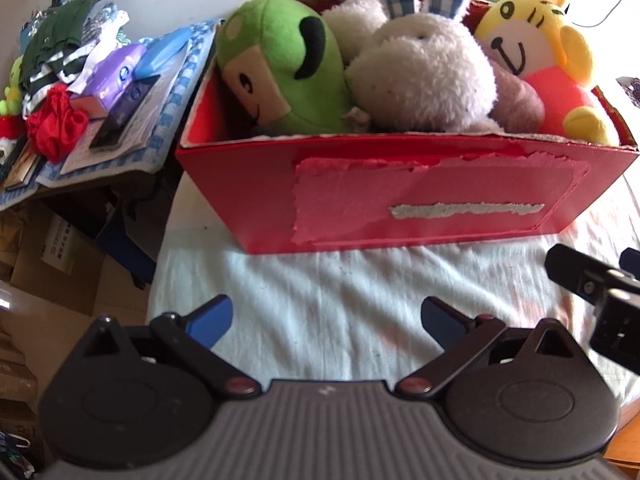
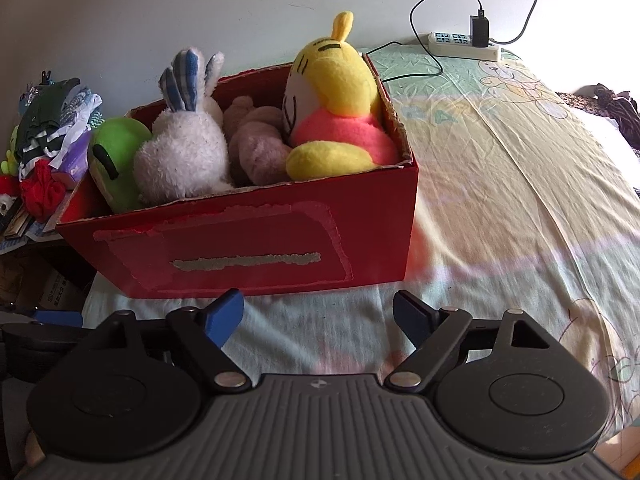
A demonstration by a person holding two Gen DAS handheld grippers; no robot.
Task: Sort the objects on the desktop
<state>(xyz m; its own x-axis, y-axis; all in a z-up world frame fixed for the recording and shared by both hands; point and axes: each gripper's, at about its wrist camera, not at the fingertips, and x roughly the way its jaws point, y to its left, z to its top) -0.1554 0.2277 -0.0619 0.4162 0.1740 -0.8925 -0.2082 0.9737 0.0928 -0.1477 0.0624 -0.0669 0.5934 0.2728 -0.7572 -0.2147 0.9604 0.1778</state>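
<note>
A red cardboard box [image 1: 400, 192] [image 2: 260, 248] stands on the bed sheet. It holds a green plush [image 1: 280, 64] [image 2: 114, 160], a white rabbit plush with plaid ears [image 1: 420, 72] [image 2: 184, 152], a mauve plush [image 1: 520, 100] [image 2: 256, 144] and a yellow tiger plush in pink [image 1: 532, 44] [image 2: 336, 108]. My left gripper [image 1: 326, 322] is open and empty, low over the sheet in front of the box. My right gripper [image 2: 318, 314] is open and empty, just in front of the box; part of it shows at the right edge of the left wrist view [image 1: 592, 284].
A side table at the left carries folded clothes [image 1: 60, 36] [image 2: 56, 120], a red cloth [image 1: 56, 124], a purple pack [image 1: 116, 72] and booklets. Cardboard boxes [image 1: 52, 264] lie below it. A power strip with charger [image 2: 464, 42] lies on the patterned sheet [image 2: 500, 160] at the back right.
</note>
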